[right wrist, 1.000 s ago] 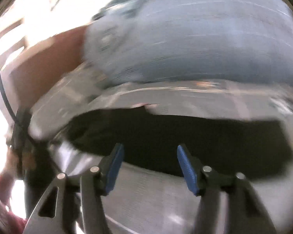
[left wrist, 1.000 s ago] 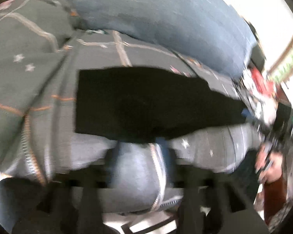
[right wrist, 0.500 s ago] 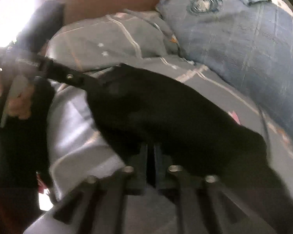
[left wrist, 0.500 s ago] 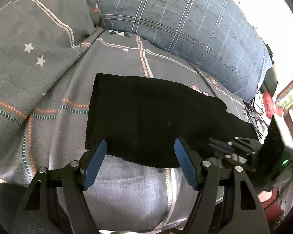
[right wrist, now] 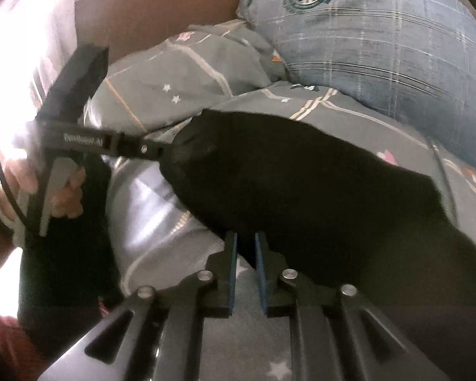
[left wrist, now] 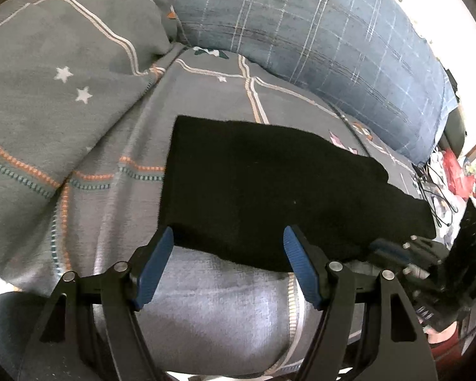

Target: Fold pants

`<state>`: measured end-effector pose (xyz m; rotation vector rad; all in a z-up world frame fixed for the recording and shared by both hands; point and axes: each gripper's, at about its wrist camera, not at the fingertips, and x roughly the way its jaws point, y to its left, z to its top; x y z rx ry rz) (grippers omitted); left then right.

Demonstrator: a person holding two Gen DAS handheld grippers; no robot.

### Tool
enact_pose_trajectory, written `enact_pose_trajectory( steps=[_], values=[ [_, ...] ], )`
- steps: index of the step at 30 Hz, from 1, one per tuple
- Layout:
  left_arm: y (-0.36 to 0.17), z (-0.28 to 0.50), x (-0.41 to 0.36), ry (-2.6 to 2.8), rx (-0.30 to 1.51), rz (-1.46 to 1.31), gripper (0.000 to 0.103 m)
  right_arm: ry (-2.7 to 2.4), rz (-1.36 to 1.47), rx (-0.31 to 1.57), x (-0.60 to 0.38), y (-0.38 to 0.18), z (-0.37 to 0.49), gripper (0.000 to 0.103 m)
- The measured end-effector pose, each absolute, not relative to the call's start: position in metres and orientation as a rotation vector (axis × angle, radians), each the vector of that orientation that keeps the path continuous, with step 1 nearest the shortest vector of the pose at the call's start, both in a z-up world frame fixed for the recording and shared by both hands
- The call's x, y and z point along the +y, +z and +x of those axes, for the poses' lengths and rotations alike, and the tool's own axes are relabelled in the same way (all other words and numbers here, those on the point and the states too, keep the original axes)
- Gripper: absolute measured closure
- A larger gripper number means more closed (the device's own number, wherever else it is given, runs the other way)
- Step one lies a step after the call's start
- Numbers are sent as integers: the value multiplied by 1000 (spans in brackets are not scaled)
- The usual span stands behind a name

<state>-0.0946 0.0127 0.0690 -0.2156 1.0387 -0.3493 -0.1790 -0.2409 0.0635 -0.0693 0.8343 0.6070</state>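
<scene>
The black pants lie folded lengthwise on the grey bedspread, running from the middle to the right. My left gripper is open, its blue pads at the pants' near edge by the left end, fabric between them but not pinched. My right gripper is shut on the near edge of the pants. It also shows at the right in the left wrist view. The left gripper also shows at the left in the right wrist view, at the pants' far end.
A blue plaid pillow lies along the back of the bed. A grey starred pillow sits at the back left. Clutter with cables and a red item stands off the bed's right end. The bed edge drops just below the grippers.
My left gripper has come in to the pants' near edge and stays open. My right gripper has swung to the other end and closed on the fabric.
</scene>
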Motion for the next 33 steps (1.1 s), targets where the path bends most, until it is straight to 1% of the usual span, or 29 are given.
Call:
enact_pose_trajectory(
  steps=[1, 2, 3, 5, 10, 14, 16, 17, 22, 25, 26, 27, 33],
  values=[
    [73, -97, 14, -345, 1031, -219, 31, 593, -56, 814, -247, 69, -179, 87],
    [77, -98, 14, -344, 1024, -221, 31, 568, -45, 792, -255, 75, -178, 79],
    [82, -100, 14, -346, 1012, -222, 31, 511, -35, 764, -267, 81, -175, 67],
    [91, -100, 13, -351, 990, -220, 31, 428, -9, 741, -285, 88, -165, 57],
    [100, -88, -2, -370, 957, -207, 29, 262, 98, 795, -330, 83, -119, 57],
    [90, -71, -18, -352, 966, -165, 29, 257, 125, 863, -338, 67, -82, 57],
    [83, -64, -26, -328, 966, -117, 29, 299, 139, 889, -335, 59, -73, 88],
    [80, -63, -27, -319, 974, -102, 29, 287, 121, 894, -334, 58, -70, 96],
    [62, -65, -25, -300, 1010, -98, 29, 268, 185, 862, -344, 57, -70, 96],
    [59, -65, -25, -283, 1002, -80, 26, 252, 158, 881, -339, 47, -69, 96],
    [59, -65, -24, -280, 1002, -84, 26, 247, 151, 874, -338, 48, -70, 95],
    [59, -65, -24, -279, 1001, -87, 26, 246, 157, 867, -338, 50, -70, 89],
    [61, -66, -20, -246, 1003, -98, 25, 235, 127, 813, -339, 73, -92, 88]
  ],
)
